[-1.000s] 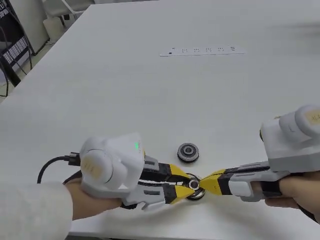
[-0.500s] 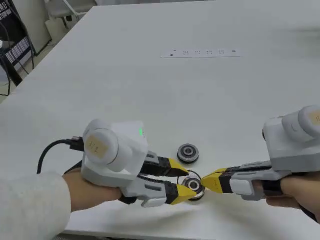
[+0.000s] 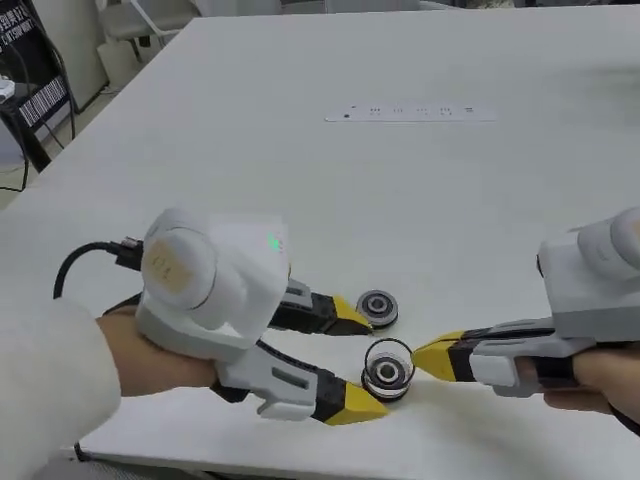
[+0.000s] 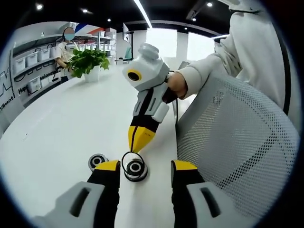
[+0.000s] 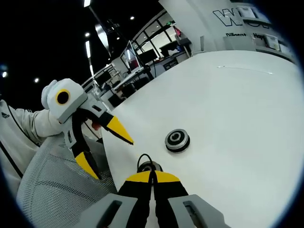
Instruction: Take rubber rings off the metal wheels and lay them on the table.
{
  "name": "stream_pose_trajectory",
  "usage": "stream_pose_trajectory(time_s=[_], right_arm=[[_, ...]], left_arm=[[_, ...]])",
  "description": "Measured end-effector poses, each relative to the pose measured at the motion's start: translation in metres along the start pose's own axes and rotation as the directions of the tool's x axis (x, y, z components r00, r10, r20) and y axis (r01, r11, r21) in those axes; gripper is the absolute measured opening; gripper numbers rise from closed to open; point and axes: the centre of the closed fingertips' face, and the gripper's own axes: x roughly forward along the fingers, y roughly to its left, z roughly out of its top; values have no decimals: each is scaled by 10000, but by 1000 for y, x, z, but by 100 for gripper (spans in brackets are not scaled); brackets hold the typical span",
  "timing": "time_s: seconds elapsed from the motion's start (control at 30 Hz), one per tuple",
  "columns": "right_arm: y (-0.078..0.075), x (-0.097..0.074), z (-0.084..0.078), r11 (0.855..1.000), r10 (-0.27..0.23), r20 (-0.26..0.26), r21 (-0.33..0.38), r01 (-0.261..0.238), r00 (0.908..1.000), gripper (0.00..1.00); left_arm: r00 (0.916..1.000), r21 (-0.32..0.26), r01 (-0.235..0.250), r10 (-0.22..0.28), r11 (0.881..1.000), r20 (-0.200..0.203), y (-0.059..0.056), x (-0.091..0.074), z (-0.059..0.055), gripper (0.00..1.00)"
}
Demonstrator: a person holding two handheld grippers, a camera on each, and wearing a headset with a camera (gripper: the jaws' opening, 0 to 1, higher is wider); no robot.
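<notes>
Right gripper (image 3: 428, 358) reaches in from 3 o'clock, jaws pressed together on the rubber ring (image 3: 388, 342), a thin black loop standing up over the near wheel (image 3: 388, 373), close to the person's edge of the table (image 3: 300, 180). The pinch itself is tucked inside the yellow tips, so how much ring they have is hard to say, and I cannot tell whether the loop's lower side is free of the wheel. Left gripper (image 3: 360, 362) sits at 9 o'clock of that wheel, jaws spread wide, with the wheel just ahead of the gap and nothing touched. The second wheel (image 3: 377, 307), dark-rimmed, lies at 12 o'clock of the first, just beside it. In the right gripper view the near wheel is mostly hidden behind the closed jaws. Far up the table lies a pale strip (image 3: 410, 113), its markings too small to read.
</notes>
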Motion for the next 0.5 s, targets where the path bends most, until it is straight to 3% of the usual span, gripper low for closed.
stream_pose_trajectory(time_s=[0.07,0.23,0.5], right_arm=[[1,-2,1,10000,-9,12,-47,9,10000,0],[2,-5,3,9998,-22,46,-172,23,10000,0],[0,-10,7,9997,-117,118,-192,120,9999,0]], left_arm=[[10000,-26,8,-8,10000,-69,1,-9,3,45],[9988,126,-492,493,9987,-70,8,-33,6,59],[9899,-222,-1416,1417,9897,31,17,-71,2,67]])
